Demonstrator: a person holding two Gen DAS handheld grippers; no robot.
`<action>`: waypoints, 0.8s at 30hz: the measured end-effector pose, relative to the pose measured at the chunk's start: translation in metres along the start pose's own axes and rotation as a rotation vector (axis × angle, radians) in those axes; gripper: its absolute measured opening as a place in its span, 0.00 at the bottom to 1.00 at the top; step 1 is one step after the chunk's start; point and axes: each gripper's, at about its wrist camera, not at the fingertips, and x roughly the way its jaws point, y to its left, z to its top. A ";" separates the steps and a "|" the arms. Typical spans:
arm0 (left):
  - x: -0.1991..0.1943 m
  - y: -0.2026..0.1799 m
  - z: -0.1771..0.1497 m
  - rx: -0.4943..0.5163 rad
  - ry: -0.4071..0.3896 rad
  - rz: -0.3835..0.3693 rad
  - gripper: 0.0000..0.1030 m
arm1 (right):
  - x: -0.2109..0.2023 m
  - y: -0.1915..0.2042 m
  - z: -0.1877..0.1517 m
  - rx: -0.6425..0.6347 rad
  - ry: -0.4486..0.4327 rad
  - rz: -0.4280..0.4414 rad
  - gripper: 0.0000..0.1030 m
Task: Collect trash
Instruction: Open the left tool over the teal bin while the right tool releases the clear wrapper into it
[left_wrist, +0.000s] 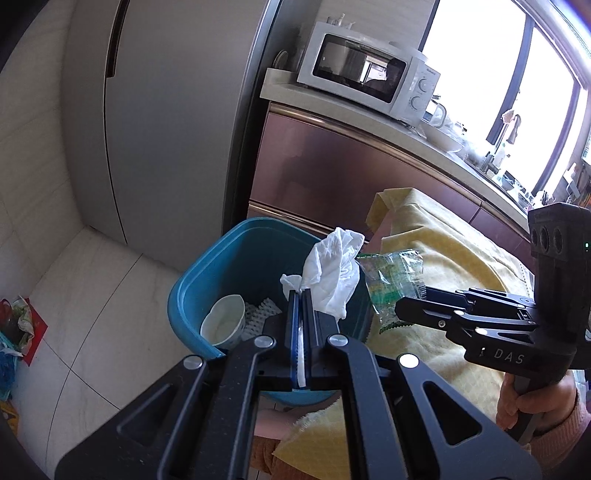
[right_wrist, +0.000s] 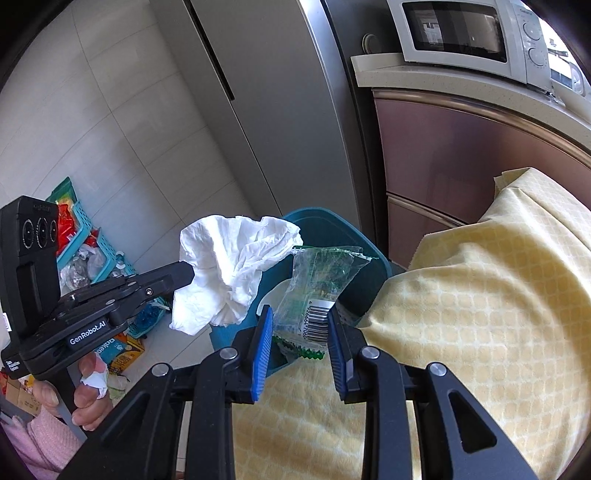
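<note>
My left gripper is shut on a crumpled white tissue and holds it over the teal bin. The tissue also shows in the right wrist view, pinched by the left gripper. My right gripper has its jaws apart around a clear green snack wrapper with a barcode, at the bin's rim. From the left wrist view the right gripper touches the wrapper. A white paper cup and white foam netting lie in the bin.
A table with a yellow checked cloth stands right of the bin. A grey fridge, pink cabinets and a microwave are behind. A teal basket with clutter sits on the tiled floor at left.
</note>
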 end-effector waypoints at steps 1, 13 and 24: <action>0.002 0.000 0.000 -0.002 0.002 0.003 0.02 | 0.003 0.000 0.000 0.000 0.005 -0.001 0.26; 0.043 -0.001 0.001 -0.028 0.060 0.012 0.03 | 0.023 -0.004 0.005 0.040 0.039 -0.005 0.33; 0.073 0.001 -0.006 -0.065 0.108 0.008 0.03 | 0.016 -0.012 0.002 0.071 0.024 0.013 0.37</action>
